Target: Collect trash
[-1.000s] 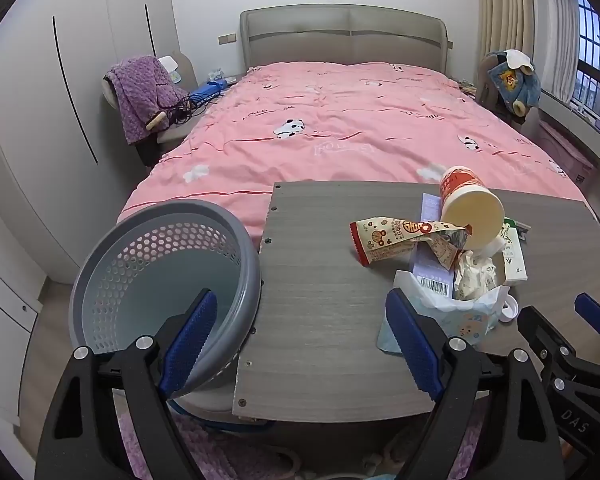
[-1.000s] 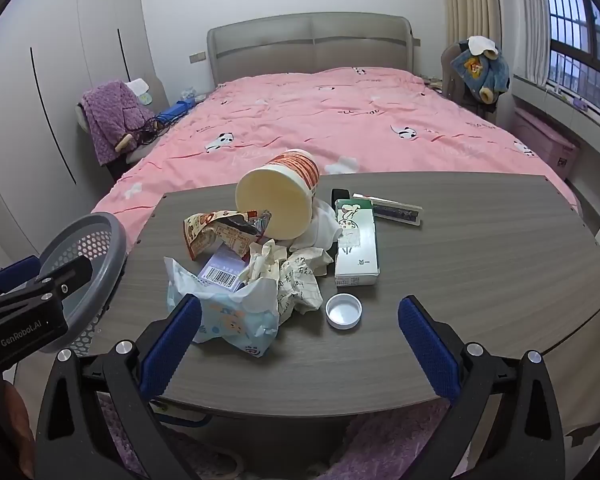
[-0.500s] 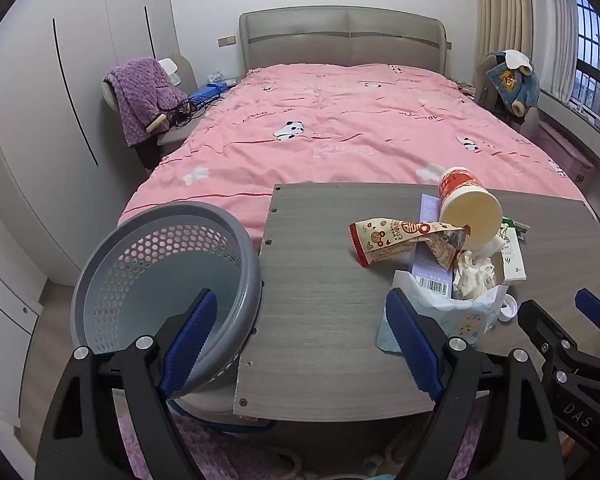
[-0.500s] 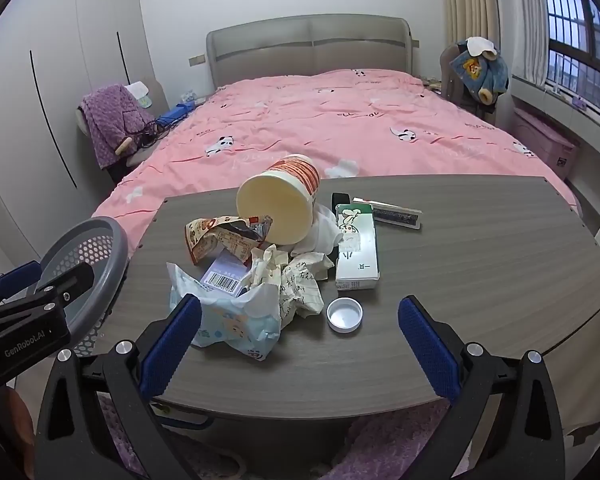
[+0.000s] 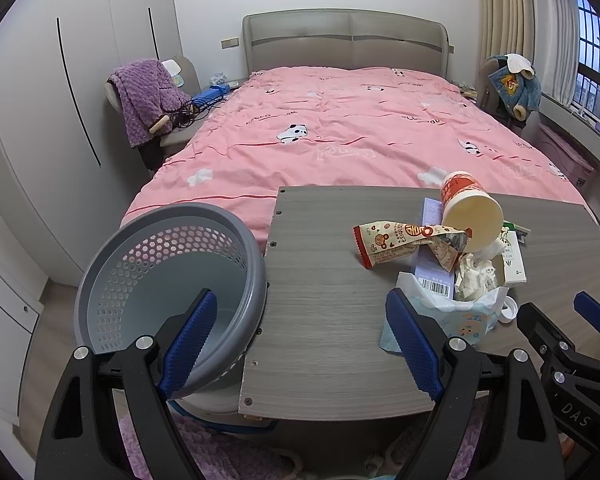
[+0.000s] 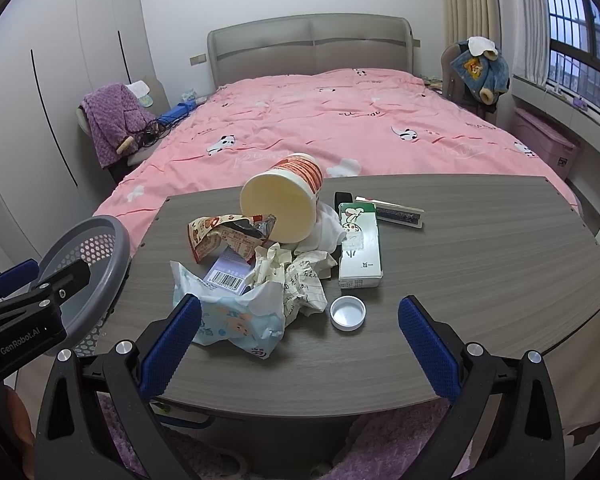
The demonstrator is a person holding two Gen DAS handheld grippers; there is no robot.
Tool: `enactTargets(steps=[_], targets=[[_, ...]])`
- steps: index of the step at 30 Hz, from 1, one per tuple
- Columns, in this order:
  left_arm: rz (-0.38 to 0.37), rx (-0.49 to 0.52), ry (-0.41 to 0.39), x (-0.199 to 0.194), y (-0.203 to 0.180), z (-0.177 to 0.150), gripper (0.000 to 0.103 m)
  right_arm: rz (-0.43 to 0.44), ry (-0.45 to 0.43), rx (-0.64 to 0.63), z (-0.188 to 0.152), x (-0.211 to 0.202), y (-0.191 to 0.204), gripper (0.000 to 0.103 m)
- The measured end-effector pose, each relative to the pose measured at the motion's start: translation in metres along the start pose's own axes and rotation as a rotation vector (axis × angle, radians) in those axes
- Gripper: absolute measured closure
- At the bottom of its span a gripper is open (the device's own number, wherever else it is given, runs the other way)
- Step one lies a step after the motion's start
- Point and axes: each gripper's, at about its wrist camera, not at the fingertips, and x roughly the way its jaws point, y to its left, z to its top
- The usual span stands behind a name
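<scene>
Grey basket (image 5: 172, 280) flanks the table (image 6: 480, 264); both hand-held grippers, left (image 5: 300, 334) and right (image 6: 300, 336), gape before heaped trash (image 6: 276, 256).

A bedroom in even daylight: a bed (image 6: 340, 128) with a pink panda-print duvet and a grey padded headboard (image 6: 312, 46) stands against a white wall. White wardrobes (image 5: 60, 92) line the left; beige curtains (image 6: 472, 4) and a barred window (image 6: 580, 36) fill the right. A grey wood-grain desk (image 6: 480, 256) stands at the bed's foot, over a purple rug (image 5: 204, 448).
</scene>
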Motion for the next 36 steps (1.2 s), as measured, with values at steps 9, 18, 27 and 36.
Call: enactTargets(steps=[9, 18, 27, 36], targets=[[0.001, -0.003, -0.007, -0.0025, 0.0011, 0.0, 0.021, -0.003, -0.004, -0.007, 0.001, -0.0021, 0.0007, 0.006], [0.002, -0.004, -0.008, -0.0036, 0.0006, 0.0001, 0.021, -0.004, -0.005, -0.006, 0.0014, -0.0043, 0.0013, 0.006], [0.004, -0.003, -0.013, -0.0063, 0.0012, 0.0008, 0.021, -0.006, -0.013, -0.008, 0.0021, -0.0077, 0.0017, 0.006], [0.003, -0.002, -0.014, -0.0078, 0.0012, 0.0007, 0.021, -0.007, -0.017, -0.007, 0.0011, -0.0094, 0.0029, 0.006]])
